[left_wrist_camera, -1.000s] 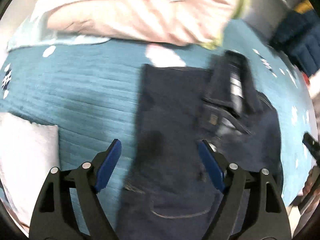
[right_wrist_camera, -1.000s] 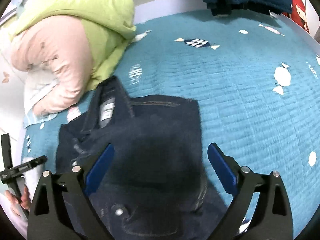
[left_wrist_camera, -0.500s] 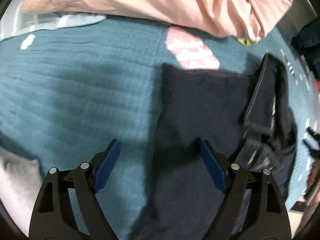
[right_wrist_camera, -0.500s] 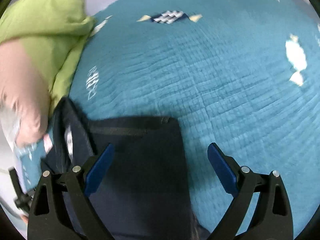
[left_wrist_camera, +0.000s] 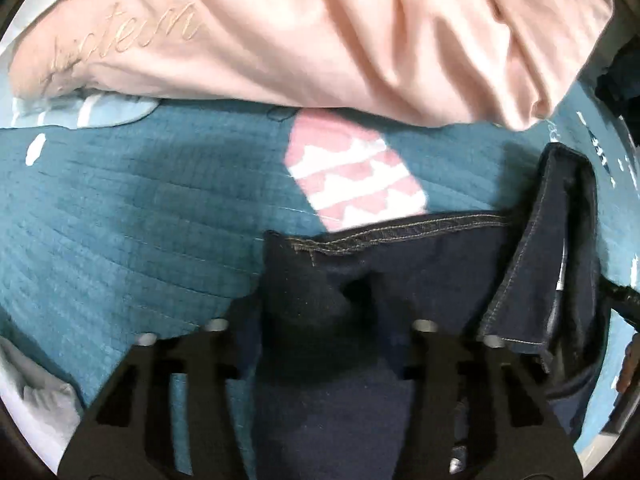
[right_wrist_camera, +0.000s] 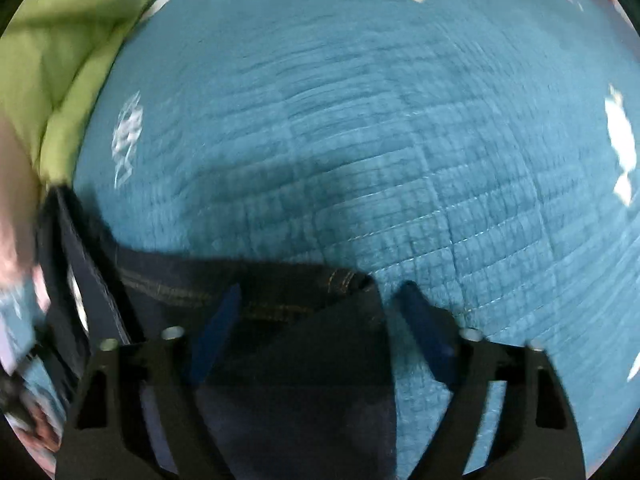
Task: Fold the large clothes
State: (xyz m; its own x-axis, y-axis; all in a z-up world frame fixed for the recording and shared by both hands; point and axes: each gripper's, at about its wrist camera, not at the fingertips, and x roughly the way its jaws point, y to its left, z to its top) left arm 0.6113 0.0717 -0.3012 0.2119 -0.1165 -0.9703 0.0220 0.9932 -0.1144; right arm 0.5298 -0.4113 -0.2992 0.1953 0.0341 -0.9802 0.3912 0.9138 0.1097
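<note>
Dark denim jeans (left_wrist_camera: 432, 248) lie folded on a teal quilt (left_wrist_camera: 120, 220), their stitched far hem facing a pink garment. My left gripper (left_wrist_camera: 316, 308) points down at the hem's left corner. Its jaws are closing, and a lump of denim bulges between the fingers and hides the pads. In the right wrist view the jeans (right_wrist_camera: 280, 400) end at the right corner. My right gripper (right_wrist_camera: 320, 320) straddles that corner with its jaws closing. Its left pad (right_wrist_camera: 216, 332) lies against the cloth, while the right pad (right_wrist_camera: 424, 332) stands clear over the quilt (right_wrist_camera: 360, 140).
A pink garment (left_wrist_camera: 320, 40) is heaped just beyond the hem. A green garment (right_wrist_camera: 52, 60) lies at the far left. The jeans' waistband flap (left_wrist_camera: 552, 240) stands up on the right. A white cloth (left_wrist_camera: 28, 404) sits at the lower left.
Both grippers have come down and forward to the jeans' far hem. Their jaws have narrowed from wide open, and denim now bunches between the left fingers.
</note>
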